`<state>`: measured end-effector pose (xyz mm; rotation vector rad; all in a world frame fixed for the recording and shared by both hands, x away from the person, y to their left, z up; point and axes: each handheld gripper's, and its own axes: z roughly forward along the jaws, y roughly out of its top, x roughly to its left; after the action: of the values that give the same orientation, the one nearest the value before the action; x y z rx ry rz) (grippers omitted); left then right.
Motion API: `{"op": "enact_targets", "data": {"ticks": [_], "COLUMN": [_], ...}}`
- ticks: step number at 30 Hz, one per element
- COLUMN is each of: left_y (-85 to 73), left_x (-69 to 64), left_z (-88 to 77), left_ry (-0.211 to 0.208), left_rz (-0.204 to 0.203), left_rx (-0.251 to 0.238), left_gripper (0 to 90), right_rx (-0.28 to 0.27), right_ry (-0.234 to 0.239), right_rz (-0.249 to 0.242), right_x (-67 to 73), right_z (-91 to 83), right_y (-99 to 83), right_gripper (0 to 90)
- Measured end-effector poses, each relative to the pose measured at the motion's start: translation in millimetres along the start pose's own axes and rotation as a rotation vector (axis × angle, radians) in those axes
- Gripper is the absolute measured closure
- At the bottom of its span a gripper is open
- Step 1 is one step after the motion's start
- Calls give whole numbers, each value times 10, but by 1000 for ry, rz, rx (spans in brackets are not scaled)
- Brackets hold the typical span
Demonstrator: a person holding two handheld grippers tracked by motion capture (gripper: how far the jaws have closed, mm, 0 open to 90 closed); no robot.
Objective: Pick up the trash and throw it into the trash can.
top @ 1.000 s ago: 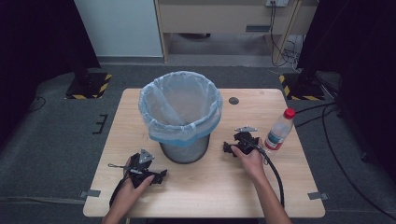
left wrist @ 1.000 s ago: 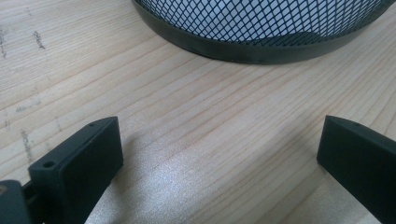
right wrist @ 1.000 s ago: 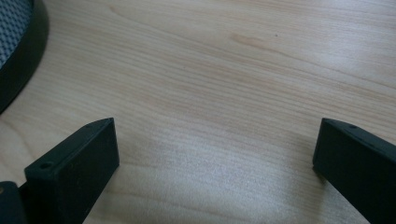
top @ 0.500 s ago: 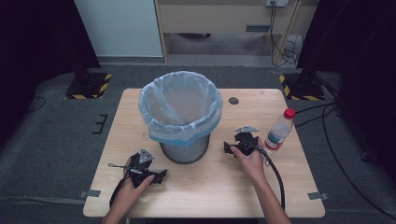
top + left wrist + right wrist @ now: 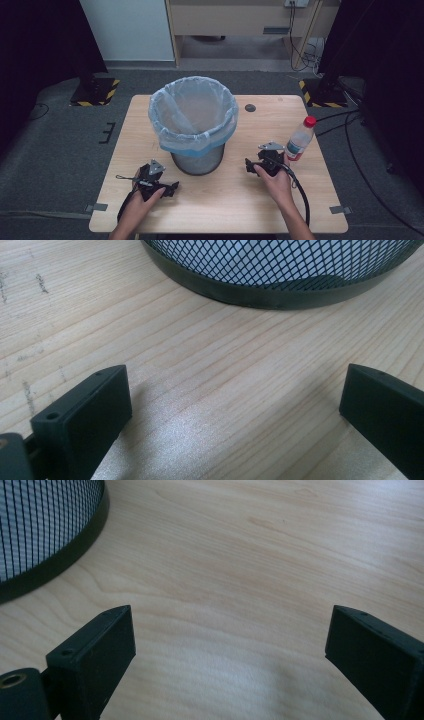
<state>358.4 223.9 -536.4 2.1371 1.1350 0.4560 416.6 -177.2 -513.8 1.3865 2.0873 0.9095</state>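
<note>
Nothing moved in the last second: left tool (image 5: 172, 189) and right tool (image 5: 248, 166) resting wide open, empty, at seven and four o'clock of the black mesh bin (image 5: 197, 159) mid-bench (image 5: 125, 150); work probably not begun.

Lab-like recording space, wooden table (image 5: 150, 130) on grey carpet, hazard-striped stand bases (image 5: 95, 92), cables (image 5: 305, 47), dark curtains (image 5: 40, 50)

Mesh bin (image 5: 196, 159), blue-lined, upright, table centre.

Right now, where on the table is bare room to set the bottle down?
Bare wood lies left of the bin up to the table edge, and along the near edge between both grippers. The right side is crowded: right gripper beside the bottle.
</note>
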Motion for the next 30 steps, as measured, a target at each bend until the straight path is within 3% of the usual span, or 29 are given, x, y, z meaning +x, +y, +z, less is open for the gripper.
{"op": "enact_targets", "data": {"ticks": [13,15,20,30], "left_y": [0,0,0,0], "left_x": [0,0,0,0], "left_z": [0,0,0,0], "left_ry": [0,0,0,0], "left_rz": [0,0,0,0], "left_rx": [0,0,0,0], "left_gripper": [0,0,0,0], "right_rx": [-15,-27,-30,-43], "right_ry": [-9,5,-2,-71], "right_rz": [-10,20,39,81], "right_x": [-113,-141,-212,-387], "right_z": [-315,-368,-481,-613], "right_y": [-242,-275,-350,-430], "right_gripper": [59,58,56,55]}}
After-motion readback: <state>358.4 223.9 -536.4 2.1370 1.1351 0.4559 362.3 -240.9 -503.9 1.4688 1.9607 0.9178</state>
